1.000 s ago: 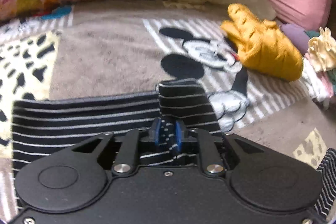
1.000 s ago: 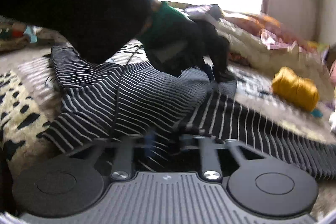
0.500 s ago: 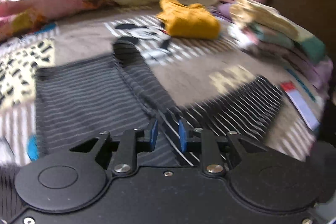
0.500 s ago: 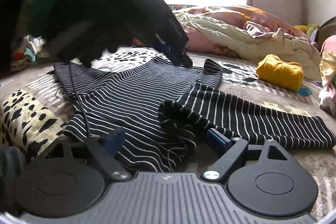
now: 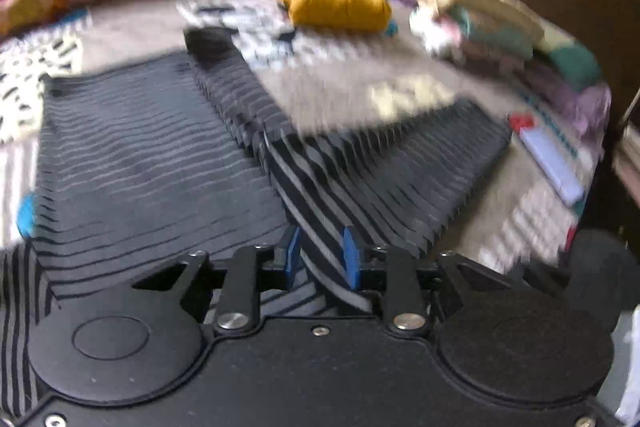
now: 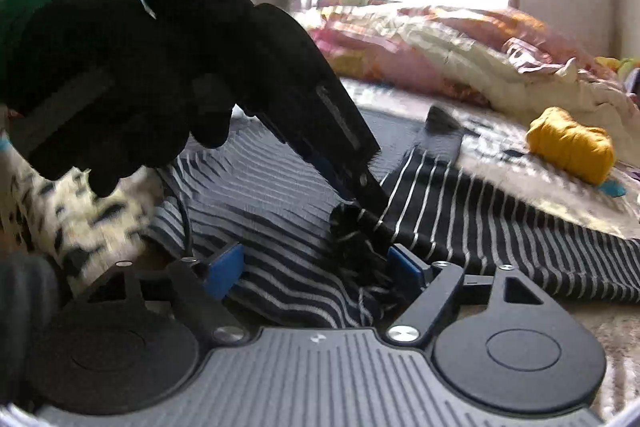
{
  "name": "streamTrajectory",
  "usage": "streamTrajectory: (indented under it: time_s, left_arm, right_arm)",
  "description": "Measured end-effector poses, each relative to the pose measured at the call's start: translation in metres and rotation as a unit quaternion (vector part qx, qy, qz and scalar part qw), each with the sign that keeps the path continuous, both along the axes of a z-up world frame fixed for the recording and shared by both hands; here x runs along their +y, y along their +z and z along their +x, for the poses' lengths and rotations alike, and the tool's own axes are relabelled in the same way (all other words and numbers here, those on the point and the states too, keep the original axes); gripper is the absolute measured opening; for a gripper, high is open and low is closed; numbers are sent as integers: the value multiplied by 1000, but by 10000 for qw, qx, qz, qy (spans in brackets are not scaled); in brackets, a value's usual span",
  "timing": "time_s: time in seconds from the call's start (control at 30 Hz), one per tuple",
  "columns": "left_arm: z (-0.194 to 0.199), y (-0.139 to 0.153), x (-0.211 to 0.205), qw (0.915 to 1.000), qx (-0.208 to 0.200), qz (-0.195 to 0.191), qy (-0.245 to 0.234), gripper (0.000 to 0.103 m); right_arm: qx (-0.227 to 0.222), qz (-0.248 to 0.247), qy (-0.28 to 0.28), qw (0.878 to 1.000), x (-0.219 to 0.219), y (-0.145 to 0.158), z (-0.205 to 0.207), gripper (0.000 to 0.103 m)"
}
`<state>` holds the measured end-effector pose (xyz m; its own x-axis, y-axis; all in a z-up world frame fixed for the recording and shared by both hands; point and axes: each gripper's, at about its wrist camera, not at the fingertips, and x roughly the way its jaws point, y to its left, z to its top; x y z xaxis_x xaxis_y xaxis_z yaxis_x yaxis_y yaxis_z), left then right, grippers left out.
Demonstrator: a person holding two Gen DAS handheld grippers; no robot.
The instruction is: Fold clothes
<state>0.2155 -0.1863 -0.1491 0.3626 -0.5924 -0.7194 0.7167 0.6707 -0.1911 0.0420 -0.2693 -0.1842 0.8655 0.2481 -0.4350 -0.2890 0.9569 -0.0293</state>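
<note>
**Sleeve fold in hand, left gripper on the striped cloth**

The bed (image 5: 344,95), covered by a printed blanket, carries everything here. Across its near half lies the striped top (image 5: 152,163), body spread flat, with one long sleeve (image 6: 520,239) running out to the right toward the bed's side. A heap of bedding lines the far edge, and a mustard bundle (image 6: 572,151) and a stack of folded clothes (image 5: 500,27) sit beyond the sleeve, well apart from it.

The left gripper (image 5: 320,255) has a ridge of striped fabric between its narrow-set pads, right where sleeve meets body; its jaws have just been opening a little, and whether the pads still pinch the cloth I cannot tell. The right gripper (image 6: 316,267) stands wide over the same bunched seam, touching nothing firmly, after a slight closing.

The sleeve's long axis runs away rightward from both grippers, so the right hand is judged nearer its free end. Bare blanket beyond the sleeve leaves room to swing it back across the body.
</note>
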Motion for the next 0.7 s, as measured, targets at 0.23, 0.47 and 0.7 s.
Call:
streamTrajectory:
  time_s: [0.23, 0.47, 0.7]
  left_arm:
    - [107, 4, -16, 9895, 471, -713, 1166, 27]
    - [201, -38, -46, 9768, 858, -846, 1769, 27]
    - [225, -33, -35, 9489, 1704, -2108, 1613, 6]
  right_arm:
    - [93, -2, 55, 9999, 8, -9, 14, 79]
    - [239, -176, 210, 9993, 16, -14, 18, 82]
    - [287, -218, 163, 9992, 20, -14, 19, 82]
